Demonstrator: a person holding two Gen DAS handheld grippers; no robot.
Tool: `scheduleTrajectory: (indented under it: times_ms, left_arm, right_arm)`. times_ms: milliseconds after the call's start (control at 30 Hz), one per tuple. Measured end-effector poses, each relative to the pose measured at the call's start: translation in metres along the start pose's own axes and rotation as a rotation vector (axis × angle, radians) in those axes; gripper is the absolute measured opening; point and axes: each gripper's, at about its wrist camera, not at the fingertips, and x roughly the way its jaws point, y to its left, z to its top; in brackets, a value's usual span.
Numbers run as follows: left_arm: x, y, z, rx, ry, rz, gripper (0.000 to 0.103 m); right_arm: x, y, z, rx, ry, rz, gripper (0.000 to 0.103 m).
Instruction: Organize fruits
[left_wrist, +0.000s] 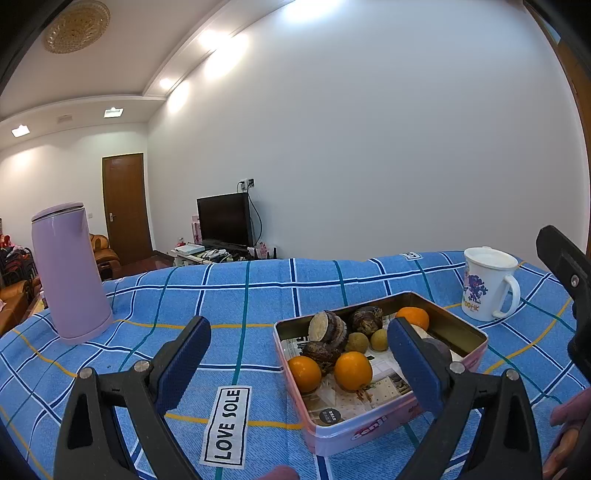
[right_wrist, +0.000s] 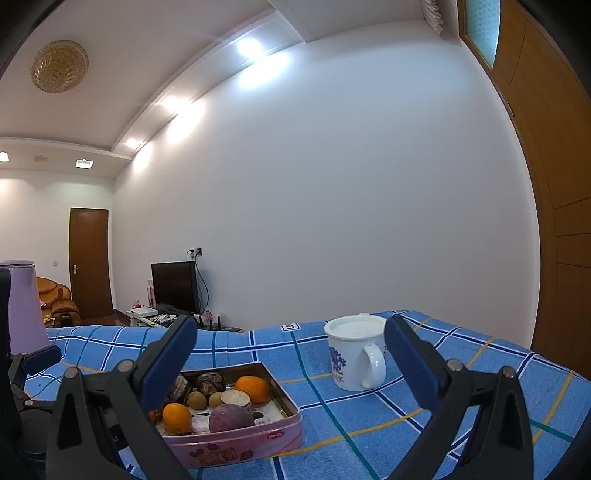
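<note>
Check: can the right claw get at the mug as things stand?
Probably yes. The right claw is open, the mug stands alone on the cloth ahead, and the tin sits off to its left.

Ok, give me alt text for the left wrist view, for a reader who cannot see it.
The open left gripper hovers over a blue plaid cloth, in front of a pink tin holding oranges, small green fruits and dark brown ones. A lilac kettle stands far left, a lidded white mug far right.
</note>
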Motion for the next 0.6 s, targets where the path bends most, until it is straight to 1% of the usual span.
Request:
scheduleTrajectory:
  times_ms: [600]
  left_arm:
    - [0.0000,0.0001,0.0000,0.001,0.001,0.000,0.097]
  right_arm:
    - [-0.0007,0.0011,0.0004,0.001,-0.001,-0.002,0.103]
